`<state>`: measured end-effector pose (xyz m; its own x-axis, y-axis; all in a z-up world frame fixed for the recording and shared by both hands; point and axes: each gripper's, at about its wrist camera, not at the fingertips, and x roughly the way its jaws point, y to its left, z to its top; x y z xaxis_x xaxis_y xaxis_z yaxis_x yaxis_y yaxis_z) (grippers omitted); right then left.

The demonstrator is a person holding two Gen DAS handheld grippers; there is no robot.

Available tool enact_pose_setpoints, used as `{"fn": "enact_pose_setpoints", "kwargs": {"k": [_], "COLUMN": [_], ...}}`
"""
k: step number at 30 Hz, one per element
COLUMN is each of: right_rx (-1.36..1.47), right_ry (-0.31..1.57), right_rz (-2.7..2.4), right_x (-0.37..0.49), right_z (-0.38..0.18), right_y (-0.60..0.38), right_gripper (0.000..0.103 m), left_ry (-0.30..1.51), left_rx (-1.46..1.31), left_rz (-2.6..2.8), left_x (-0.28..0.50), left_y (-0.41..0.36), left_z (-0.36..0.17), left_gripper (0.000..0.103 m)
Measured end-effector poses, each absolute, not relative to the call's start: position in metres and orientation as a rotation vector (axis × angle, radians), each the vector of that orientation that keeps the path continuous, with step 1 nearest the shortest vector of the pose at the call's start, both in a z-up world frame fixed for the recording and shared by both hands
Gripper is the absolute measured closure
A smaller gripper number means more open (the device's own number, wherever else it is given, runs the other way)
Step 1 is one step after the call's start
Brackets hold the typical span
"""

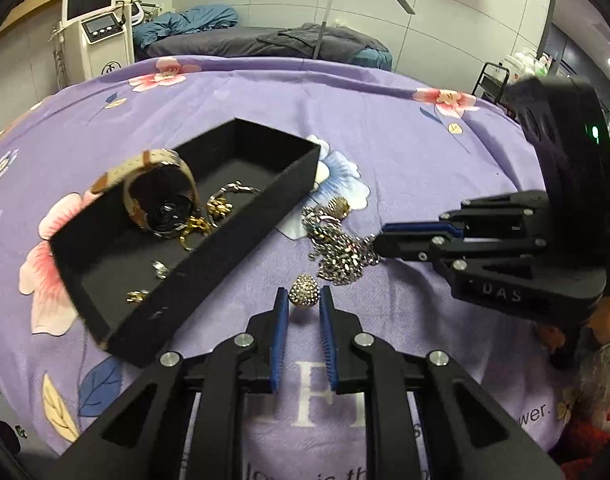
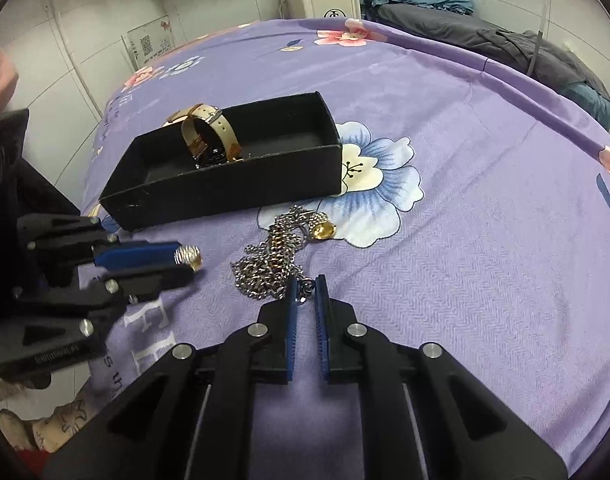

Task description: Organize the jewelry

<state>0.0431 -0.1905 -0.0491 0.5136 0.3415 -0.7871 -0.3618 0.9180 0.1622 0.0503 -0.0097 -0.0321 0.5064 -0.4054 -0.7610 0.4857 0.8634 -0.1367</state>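
On the left we see the black box [image 1: 209, 240] holding a watch [image 1: 157, 188] and gold pieces [image 1: 209, 216] on the purple cloth [image 1: 405, 152]. Our left gripper [image 1: 304, 300] pinches a sparkly bead earring [image 1: 304, 295] just beside it. Further right, our right gripper [image 2: 305, 290] closes on the silver chain [image 2: 273, 264] heaped there.

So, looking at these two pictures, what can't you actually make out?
- Black rectangular cardboard box: right wrist view, its near wall hides the floor; only the beige-strapped watch shows.
- Small silver and gold pieces in the box: left wrist view, too small to identify.
- Silver chain pile: left wrist view, whether the right hand-held gripper grips it is unclear.
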Motion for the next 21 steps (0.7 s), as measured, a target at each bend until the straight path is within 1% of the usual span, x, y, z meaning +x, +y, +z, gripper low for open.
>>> {"fn": "enact_pose_setpoints", "kwargs": {"k": [6, 21], "right_rx": [0.022, -0.031], "right_ry": [0.885, 0.657], "right_rz": [0.469, 0.6], "right_x": [0.035, 0.039], "right_z": [-0.026, 0.114], "right_y": [-0.186, -0.162], "right_gripper": [0.094, 0.094], "left_ry": [0.826, 0.724], "left_rx": [0.075, 0.141], "left_rz": [-0.504, -0.419], "left_x": [0.052, 0.093], "left_y": [0.009, 0.034], "left_z": [-0.001, 0.063], "left_gripper": [0.087, 0.087]}}
